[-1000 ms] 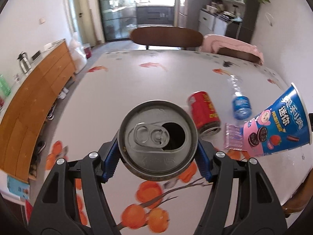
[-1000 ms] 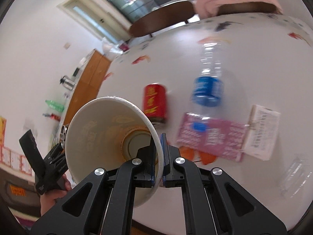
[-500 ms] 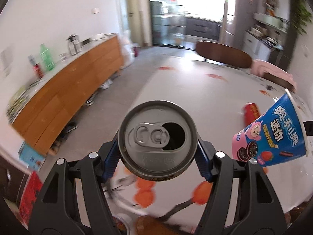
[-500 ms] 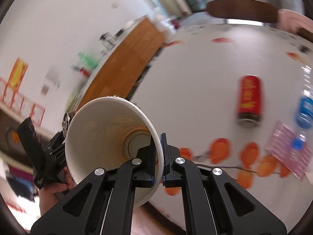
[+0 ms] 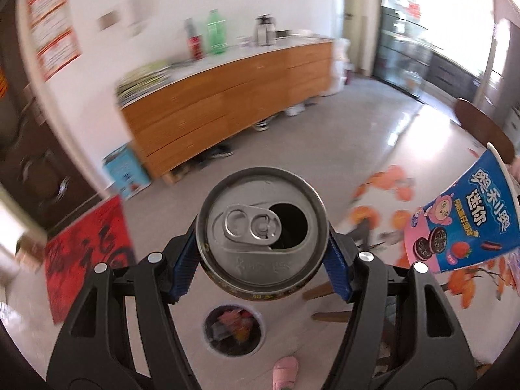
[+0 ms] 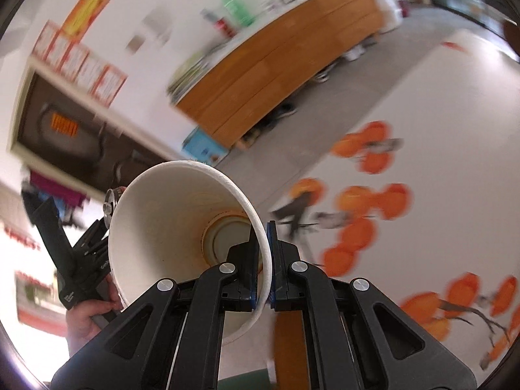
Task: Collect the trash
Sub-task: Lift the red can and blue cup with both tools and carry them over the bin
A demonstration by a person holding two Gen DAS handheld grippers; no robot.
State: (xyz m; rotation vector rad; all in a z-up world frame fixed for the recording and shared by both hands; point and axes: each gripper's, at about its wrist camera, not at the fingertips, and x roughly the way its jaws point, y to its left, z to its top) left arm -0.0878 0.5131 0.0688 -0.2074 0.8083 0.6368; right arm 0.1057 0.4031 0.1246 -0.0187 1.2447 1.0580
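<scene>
Bin (image 5: 233,330) contents blurred, maybe wrappers

Grey tiled floor (image 5: 373,123) bearing a round trash bin (image 5: 233,330) holding wrappers, a red mat (image 5: 87,253), a blue box (image 5: 125,172) and shoes (image 5: 263,125). White table (image 6: 438,104), printed with orange fruit, at right.

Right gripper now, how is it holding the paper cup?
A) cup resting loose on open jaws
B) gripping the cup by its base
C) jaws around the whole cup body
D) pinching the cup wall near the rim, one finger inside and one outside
D: in the right wrist view the right gripper is shut on the thin wall of the paper cup, one finger inside the mouth and the other outside.
</scene>
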